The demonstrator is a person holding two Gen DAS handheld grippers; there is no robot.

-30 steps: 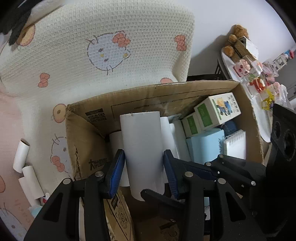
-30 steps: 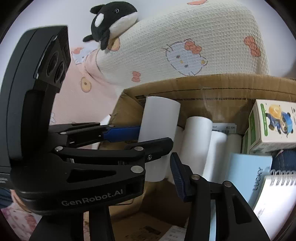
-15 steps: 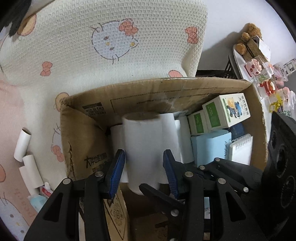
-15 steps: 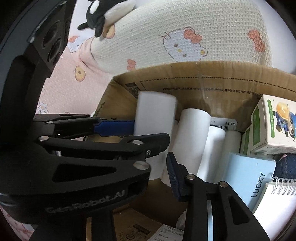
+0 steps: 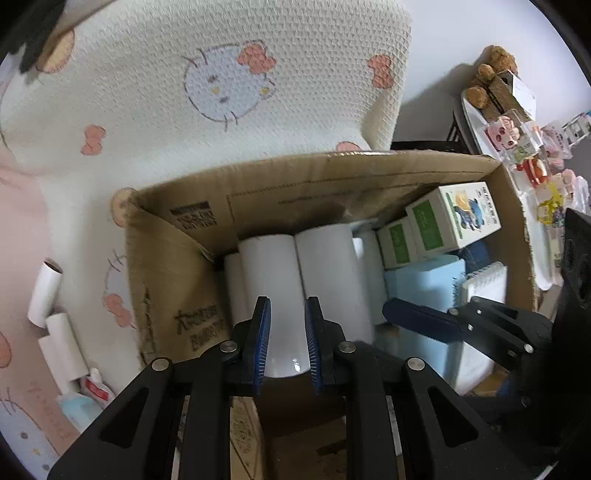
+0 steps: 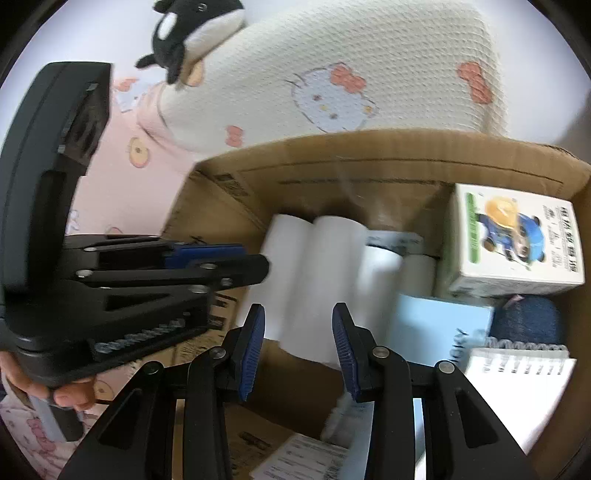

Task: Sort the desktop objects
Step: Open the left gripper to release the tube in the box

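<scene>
- Left gripper: blue-padded tongs narrowed to a small gap at the near end of a white roll; the pads sit close beside the roll's lower end, and whether they press it cannot be told.
- White roll: lies in the left part of the cardboard box, leaning against the back row, with a second white roll touching it on the right.
- Right gripper: tongs spread wide and holding nothing, poised just in front of the rolls, which show between the pads but apart from them.
- Box, right part: green-and-white carton, pale blue notebook, spiral notepad.
- Outside the box, left: loose white rolls on the pink sheet.
- Behind the box: cream waffle blanket with cat print; orca plush on top.
</scene>
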